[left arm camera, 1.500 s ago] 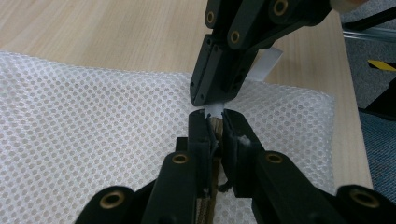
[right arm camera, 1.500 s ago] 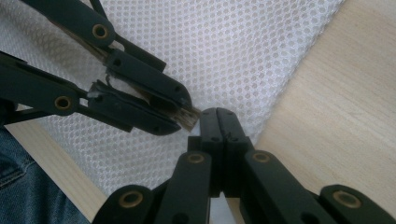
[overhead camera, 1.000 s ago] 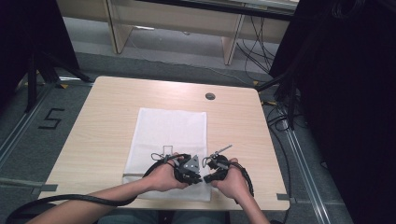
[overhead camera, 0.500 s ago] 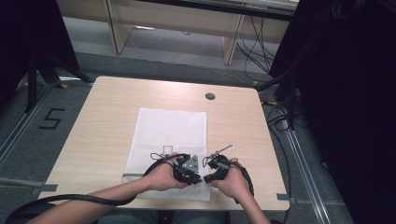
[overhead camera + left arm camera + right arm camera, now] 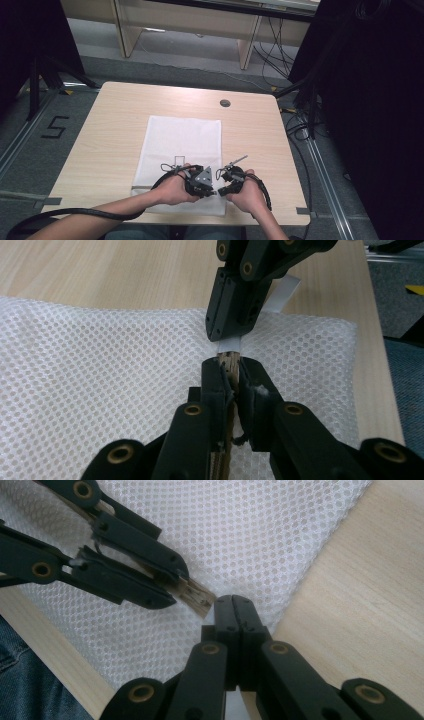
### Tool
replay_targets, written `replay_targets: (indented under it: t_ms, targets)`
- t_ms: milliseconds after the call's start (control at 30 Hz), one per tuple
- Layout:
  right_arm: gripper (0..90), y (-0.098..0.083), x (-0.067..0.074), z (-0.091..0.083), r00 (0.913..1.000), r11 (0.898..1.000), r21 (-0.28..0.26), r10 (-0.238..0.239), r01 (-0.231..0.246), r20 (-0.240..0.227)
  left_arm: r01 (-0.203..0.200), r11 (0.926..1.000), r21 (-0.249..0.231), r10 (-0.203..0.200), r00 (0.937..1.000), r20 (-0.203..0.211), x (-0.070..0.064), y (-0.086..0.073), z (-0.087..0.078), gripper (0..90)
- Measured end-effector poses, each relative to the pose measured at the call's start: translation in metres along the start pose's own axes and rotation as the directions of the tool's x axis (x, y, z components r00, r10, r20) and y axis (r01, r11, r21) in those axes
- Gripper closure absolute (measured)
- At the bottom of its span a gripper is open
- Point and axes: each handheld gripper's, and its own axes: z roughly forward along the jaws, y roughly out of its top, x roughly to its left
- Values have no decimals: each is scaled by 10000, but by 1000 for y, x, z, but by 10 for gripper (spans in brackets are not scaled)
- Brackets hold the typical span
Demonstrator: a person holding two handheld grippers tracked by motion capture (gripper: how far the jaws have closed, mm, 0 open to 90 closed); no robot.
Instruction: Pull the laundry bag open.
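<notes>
My left gripper (image 5: 230, 365) is shut on a thin wooden strip (image 5: 229, 361) held on edge, its speckled end poking out past the fingertips. My right gripper (image 5: 223, 333) faces it tip to tip and is shut on a white strip (image 5: 283, 292), whose lower end almost meets the wood. In the right gripper view my own jaws (image 5: 234, 600) are pressed together, and the left gripper (image 5: 175, 587) comes in from the upper left with the wooden strip (image 5: 198, 599). In the high view the left gripper (image 5: 204, 183) and right gripper (image 5: 225, 181) meet over the near edge of a white mesh sheet (image 5: 180, 135).
The mesh sheet (image 5: 100, 365) lies on a pale wooden table (image 5: 115, 115) with a round cable hole (image 5: 225, 103) at the back. Black cables (image 5: 167, 169) trail from both grippers. Dark stands and floor cables ring the table. A person's jeans (image 5: 20, 680) show below the near edge.
</notes>
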Motion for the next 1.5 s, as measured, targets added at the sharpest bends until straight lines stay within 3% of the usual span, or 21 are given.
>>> replay_targets:
  t_ms: [33, 67, 200, 333, 367, 500, 533, 667, 733, 1033, 1133, 1233, 1300, 1500]
  targets:
    - [900, 0, 0, 0, 10000, 10000, 26, 4, -4, -19, 3, 10000, 0, -3, 10000, -61, 0, 0, -1, 818]
    - [900, 0, 0, -1, 9999, 9999, 113, 111, -111, -42, -260, 9995, 153, 262, 9995, -150, 1, 1, -3, 818]
    - [900, 0, 0, 0, 10000, 10000, 14, 0, 0, -16, 149, 9998, -119, -150, 9999, -65, 1, -2, -9, 817]
    - [900, 0, -3, 1, 9998, 9998, -118, -188, 187, -76, -123, 9999, -59, 122, 9998, -140, 0, -1, -9, 817]
    - [900, 0, -3, 1, 9998, 9997, -126, -187, 186, -72, -1, 10000, -74, 0, 9999, -106, -1, -1, -9, 817]
    - [900, 0, -3, 1, 9998, 9997, -133, -204, 203, -74, -190, 9998, 15, 190, 9997, -129, 0, -2, -12, 817]
    - [900, 0, -3, 1, 9997, 9997, -120, -211, 210, -86, 13, 10000, -21, -13, 10000, -98, 0, -3, -13, 818]
    - [900, 0, -3, 1, 9998, 9998, -82, -195, 194, -74, -62, 10000, -74, 60, 9998, -188, 2, -5, -19, 817]
    - [900, 0, -2, 1, 9999, 9999, -22, -147, 147, -11, 121, 9998, -138, -123, 9998, -133, 2, -6, -20, 817]
    - [900, 0, -3, 1, 9998, 9998, -115, -144, 142, -98, 60, 9998, -189, -62, 10000, -70, 1, -8, -20, 817]
    - [900, 0, -3, 0, 9999, 9999, -79, -72, 71, -75, -163, 9999, -54, 162, 9998, -145, 2, -8, -22, 817]
    - [900, 0, -2, 0, 10000, 10000, -35, 49, -49, -49, -1, 9999, -156, -1, 9999, -124, 2, -9, -25, 817]
    - [900, 0, -3, 1, 9998, 9998, -96, -153, 152, -89, 57, 9999, -161, -59, 9999, -143, 1, -10, -26, 817]
    - [900, 0, -3, 1, 10000, 10000, -80, -48, 47, -60, -45, 9999, -143, 43, 9999, -151, 2, -10, -27, 817]
